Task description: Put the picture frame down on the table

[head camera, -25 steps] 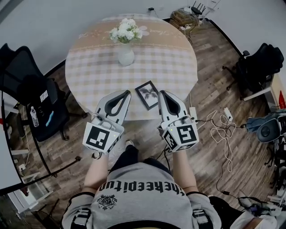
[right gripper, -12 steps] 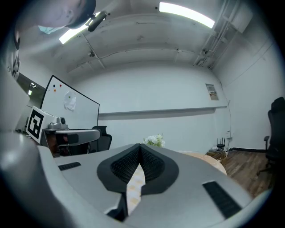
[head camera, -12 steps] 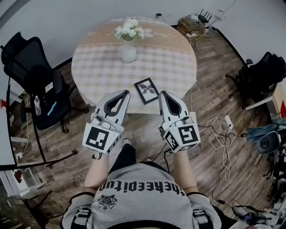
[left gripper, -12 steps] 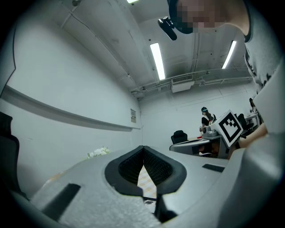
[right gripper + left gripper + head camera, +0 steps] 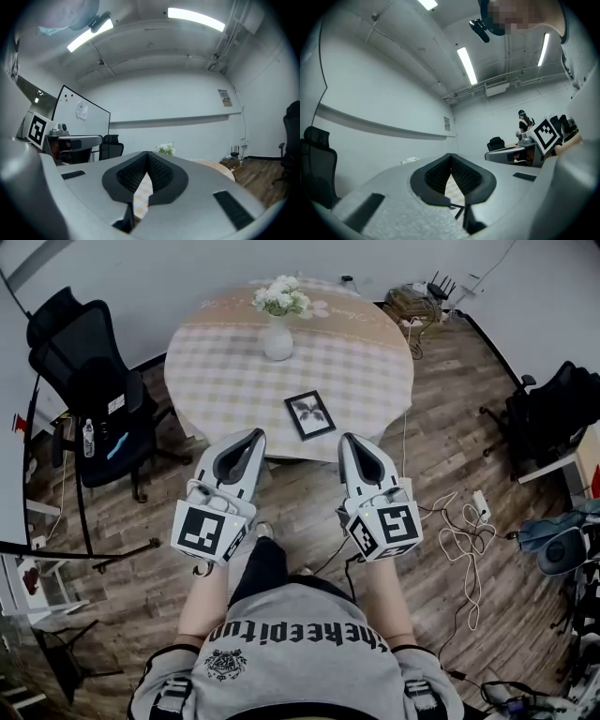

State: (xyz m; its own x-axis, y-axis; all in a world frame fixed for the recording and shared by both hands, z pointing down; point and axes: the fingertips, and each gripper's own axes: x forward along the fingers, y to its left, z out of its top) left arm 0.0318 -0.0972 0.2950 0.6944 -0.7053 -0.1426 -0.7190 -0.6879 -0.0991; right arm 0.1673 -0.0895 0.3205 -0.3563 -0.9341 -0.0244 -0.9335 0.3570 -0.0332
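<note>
Left tongs [image 5: 251,437]: you're holding them closed, with the tips touching [image 5: 451,157] and nothing between them. They're pointing at the near edge of the table [image 5: 225,371].
Right tongs [image 5: 349,441]: these are closed too, tip to tip [image 5: 146,154], and gripping nothing. They're sitting level with the left pair and pointing the same way.
Picture frame [image 5: 309,415]: it's lying flat and face up on the table, close to the near edge and turned at an angle to it. It's sitting just beyond the two tips and between them, and neither pair is touching it.
Table: it's round and wearing a checked cloth. The cloth is showing through the loop behind the closed tips in both gripper views.
Vase [image 5: 278,337]: it's standing upright on the far side of the table, well apart from the frame, and carrying white flowers [image 5: 281,298]. The flowers are also peeking over the right tongs [image 5: 165,148].
Marker cubes: the left one [image 5: 208,532] and the right one [image 5: 386,531] are both facing up towards your head camera.
Around you: one black chair [image 5: 98,390] is standing left of the table. Cables [image 5: 464,521] are lying on the wood floor to your right.
</note>
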